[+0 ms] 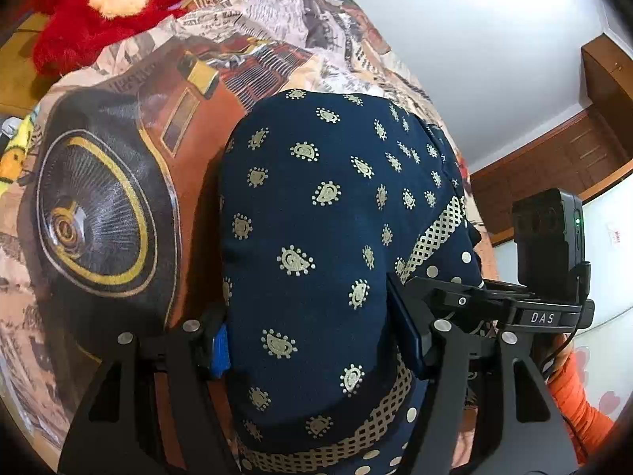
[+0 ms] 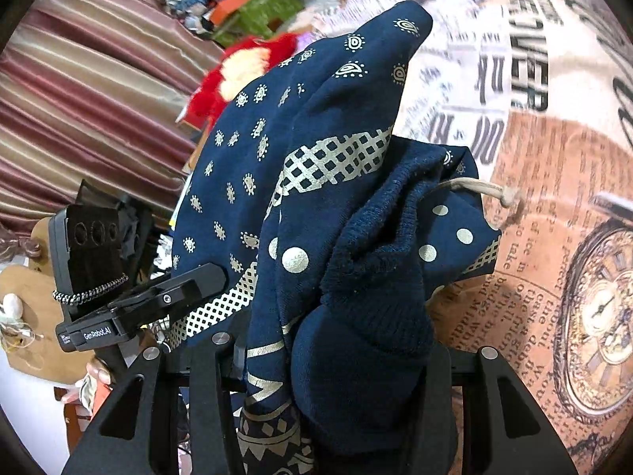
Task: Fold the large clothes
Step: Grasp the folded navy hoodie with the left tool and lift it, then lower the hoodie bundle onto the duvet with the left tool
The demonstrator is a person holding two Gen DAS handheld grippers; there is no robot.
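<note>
Gripping both ends of a navy paisley-print knit garment (image 1: 316,217), left gripper (image 1: 312,340) and right gripper (image 2: 336,360) each clamp bunched cloth – held over the printed bedspread (image 1: 118,126). Soft, limp, fairly light; likely sags between the holds. The ribbed waistband with beige drawstring (image 2: 474,190) looks the firmest edge to pinch.

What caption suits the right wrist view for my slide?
Right tool clamps bunched navy patterned garment above newspaper-print bedsheet.
</note>
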